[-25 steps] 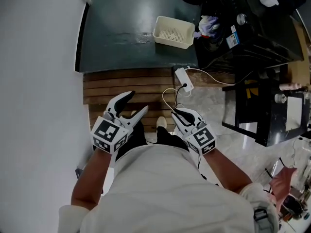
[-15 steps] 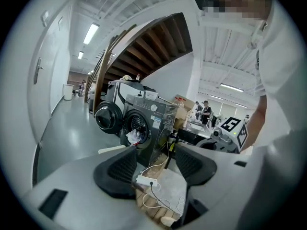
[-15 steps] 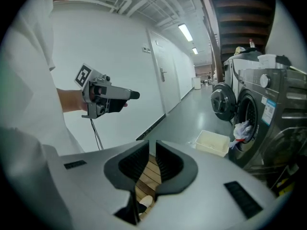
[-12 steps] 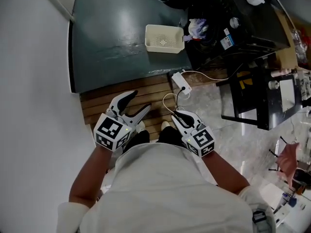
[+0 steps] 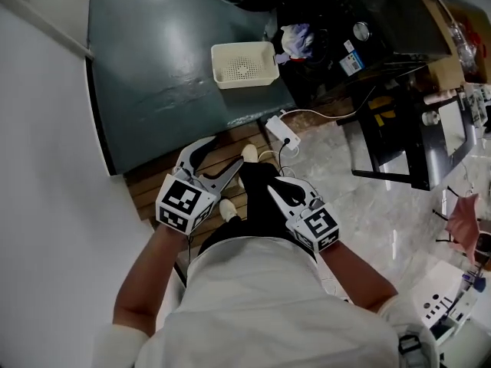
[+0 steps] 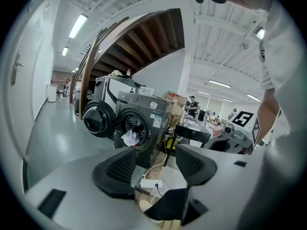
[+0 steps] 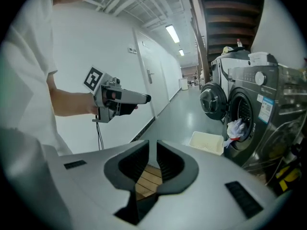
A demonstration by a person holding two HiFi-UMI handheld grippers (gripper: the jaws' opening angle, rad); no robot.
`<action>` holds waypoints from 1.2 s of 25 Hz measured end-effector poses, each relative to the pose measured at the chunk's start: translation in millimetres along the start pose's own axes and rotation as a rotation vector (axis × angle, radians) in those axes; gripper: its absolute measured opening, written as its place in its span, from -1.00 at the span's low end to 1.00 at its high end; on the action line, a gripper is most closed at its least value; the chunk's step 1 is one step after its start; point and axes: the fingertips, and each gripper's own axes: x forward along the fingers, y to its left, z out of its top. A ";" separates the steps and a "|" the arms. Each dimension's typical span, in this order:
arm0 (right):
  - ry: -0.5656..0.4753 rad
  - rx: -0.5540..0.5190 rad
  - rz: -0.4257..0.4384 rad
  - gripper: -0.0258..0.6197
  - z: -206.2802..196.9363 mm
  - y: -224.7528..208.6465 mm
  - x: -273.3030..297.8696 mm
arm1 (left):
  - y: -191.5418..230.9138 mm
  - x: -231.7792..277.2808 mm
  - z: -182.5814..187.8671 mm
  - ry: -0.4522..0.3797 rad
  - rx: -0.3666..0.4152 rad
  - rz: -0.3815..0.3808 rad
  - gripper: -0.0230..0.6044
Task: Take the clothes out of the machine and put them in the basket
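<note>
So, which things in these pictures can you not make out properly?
- Drum inside: dark in every view. The clothes bunched at the opening hide whatever lies behind them.
- Washing machine: its top and its door are cut off by the head view's upper edge.
- Sticker on the machine front: print too small to read in the right gripper view.
- Background people: too small in the left gripper view.

White shirt point(image 5: 265, 305); black trousers point(image 5: 259, 199) (pale shoes point(image 5: 249, 152))

the floor point(image 5: 153, 67) lies open up to the basket point(image 5: 245, 80), a power strip point(image 5: 282, 131) nearby.
</note>
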 end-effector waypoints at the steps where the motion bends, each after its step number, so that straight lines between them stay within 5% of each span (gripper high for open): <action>1: -0.006 0.012 0.000 -0.77 2.2 -9.1 6.1 | 6.4 13.3 3.9 0.008 0.007 -0.008 -0.11; 19: 0.038 0.145 -0.001 -0.77 73.8 -219.8 75.9 | 124.3 314.0 99.2 0.169 0.021 -0.146 0.07; 30: 0.124 0.231 -0.102 -0.77 44.5 -283.1 81.8 | 161.4 460.7 77.8 0.247 0.014 -0.202 0.15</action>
